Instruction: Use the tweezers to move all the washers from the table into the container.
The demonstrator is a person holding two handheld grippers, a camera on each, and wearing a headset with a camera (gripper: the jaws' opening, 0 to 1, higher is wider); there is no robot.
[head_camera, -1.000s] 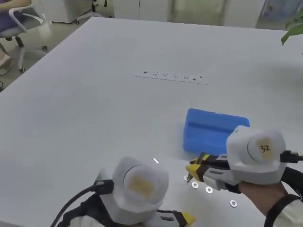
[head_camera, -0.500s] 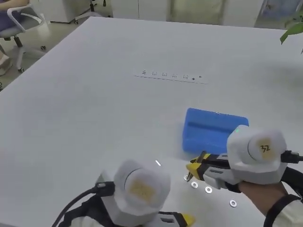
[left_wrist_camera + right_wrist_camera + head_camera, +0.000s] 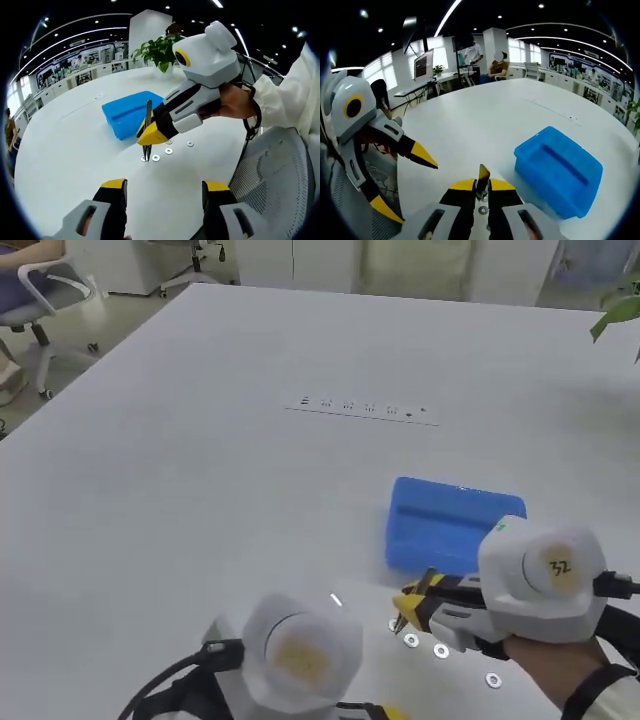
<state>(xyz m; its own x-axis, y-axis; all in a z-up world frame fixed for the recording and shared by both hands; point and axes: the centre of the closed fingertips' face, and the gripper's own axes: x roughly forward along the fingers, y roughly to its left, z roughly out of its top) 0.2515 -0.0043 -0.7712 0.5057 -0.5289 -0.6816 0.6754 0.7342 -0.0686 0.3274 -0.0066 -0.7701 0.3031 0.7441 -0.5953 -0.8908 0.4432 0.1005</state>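
Holding the tweezers [image 3: 148,129] clamped in my right tool [image 3: 412,602], I see their tips at washers [image 3: 441,650] near the blue container [image 3: 450,520]; my left tool [image 3: 165,186] gapes apart.

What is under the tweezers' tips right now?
One washer on the table, right at the tweezers tips. The fingers of the right gripper cover the tweezers' middle; contact is unclear.

Head view looks down; all share container [image 3: 450,525].
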